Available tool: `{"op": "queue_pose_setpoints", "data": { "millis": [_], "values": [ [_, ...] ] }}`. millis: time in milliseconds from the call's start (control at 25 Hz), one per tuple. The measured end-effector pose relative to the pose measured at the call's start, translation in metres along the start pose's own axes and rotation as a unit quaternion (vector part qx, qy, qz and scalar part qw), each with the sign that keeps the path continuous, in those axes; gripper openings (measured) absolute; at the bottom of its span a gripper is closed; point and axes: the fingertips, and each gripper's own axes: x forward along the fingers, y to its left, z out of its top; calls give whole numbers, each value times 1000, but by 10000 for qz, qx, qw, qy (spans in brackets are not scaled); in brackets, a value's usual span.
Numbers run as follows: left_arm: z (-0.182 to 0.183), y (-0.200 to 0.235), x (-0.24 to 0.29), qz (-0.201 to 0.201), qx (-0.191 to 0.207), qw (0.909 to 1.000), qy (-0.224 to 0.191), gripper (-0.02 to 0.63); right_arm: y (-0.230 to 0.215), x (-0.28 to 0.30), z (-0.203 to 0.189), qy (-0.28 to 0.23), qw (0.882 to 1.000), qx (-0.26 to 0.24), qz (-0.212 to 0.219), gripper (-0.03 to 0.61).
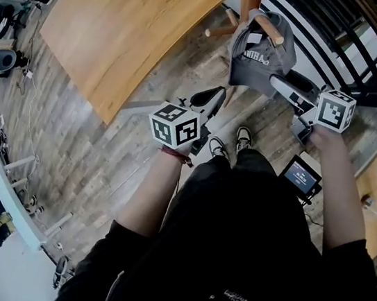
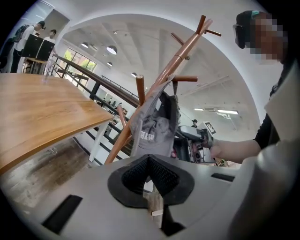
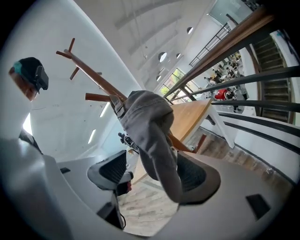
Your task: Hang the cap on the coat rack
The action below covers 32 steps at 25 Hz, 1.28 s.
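A grey cap (image 1: 259, 55) hangs over a peg (image 1: 268, 29) of the wooden coat rack (image 1: 251, 1). In the right gripper view the cap (image 3: 150, 126) droops from the rack (image 3: 93, 75), its brim hanging between the wide-apart jaws of my right gripper (image 3: 150, 173); the left pad (image 3: 108, 171) stands clear of the cloth. From the head view, the right gripper (image 1: 285, 89) points at the cap's lower right edge. My left gripper (image 1: 210, 100) sits lower left of the cap, away from it. Its pads meet with nothing between them (image 2: 149, 164), and the cap (image 2: 154, 129) hangs beyond.
A large wooden table (image 1: 130, 25) fills the upper left. A black stair railing (image 1: 339, 35) runs behind the rack at the upper right. A small screen device (image 1: 302, 176) hangs by my right forearm. My shoes (image 1: 228, 145) stand on the wood floor below the rack.
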Motion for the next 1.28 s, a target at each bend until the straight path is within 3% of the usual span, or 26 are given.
{"op": "queue_pose_setpoints", "data": {
  "millis": [240,440,520,640,800,1000,1120,1280],
  "values": [
    [-7,-3,4,-154,166,9997,-92,5,-38,-12,-30,2,9987,165,-491,333],
    [10,-27,-11,-456,443,9976,-276,5,2,-25,-29,-20,9986,-348,-402,326],
    [25,-43,-16,-635,682,9947,-424,5,30,-30,-22,-23,9969,-755,-211,251],
    [57,-75,-29,-872,1230,9861,-695,5,81,-38,-6,-63,9891,-1462,193,36],
    [119,-125,-52,-1067,2018,9652,-1272,5,154,-51,27,-417,9681,-2393,608,18],
    [174,-185,-81,-1353,2679,9373,-1770,5,228,-74,62,-998,9360,-3314,641,15],
    [179,-198,-83,-1388,2829,9312,-1831,5,241,-81,67,-1128,9282,-3491,618,15],
    [173,-201,-80,-1394,2829,9314,-1815,5,242,-85,65,-1187,9281,-3484,559,15]
  ]
}}
